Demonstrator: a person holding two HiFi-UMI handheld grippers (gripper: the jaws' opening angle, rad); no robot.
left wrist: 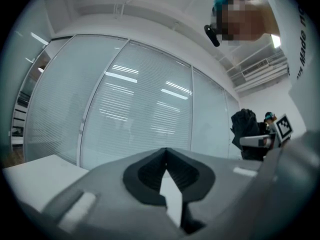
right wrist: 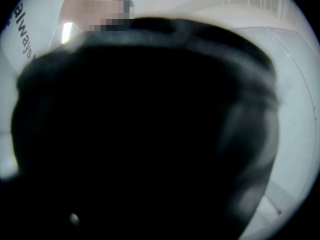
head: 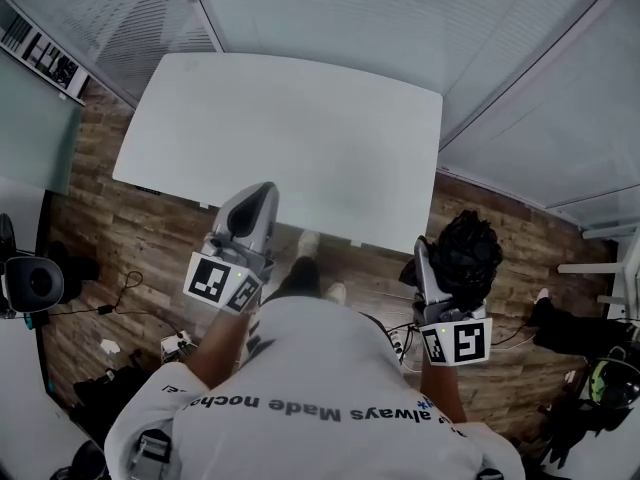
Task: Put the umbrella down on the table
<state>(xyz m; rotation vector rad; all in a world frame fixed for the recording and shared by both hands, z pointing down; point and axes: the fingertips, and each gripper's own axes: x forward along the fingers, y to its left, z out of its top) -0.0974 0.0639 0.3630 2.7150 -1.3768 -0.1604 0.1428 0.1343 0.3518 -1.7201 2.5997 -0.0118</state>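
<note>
The white table [head: 290,138] stands ahead of me with nothing on it. A folded black umbrella [head: 467,255] is bunched in my right gripper [head: 432,264], which is shut on it just off the table's near right corner, over the floor. In the right gripper view the dark umbrella fabric [right wrist: 150,134] fills nearly the whole picture and hides the jaws. My left gripper [head: 262,192] is held at the table's near edge, left of centre. Its jaws meet at the tip in the left gripper view [left wrist: 165,152], with nothing between them.
Glass walls with blinds [left wrist: 140,104] close in the table at the back and right. On the wooden floor [head: 120,238] lie cables and a power strip [head: 176,346]. A dark chair [head: 30,283] stands at the left, and black bags [head: 575,333] lie at the right.
</note>
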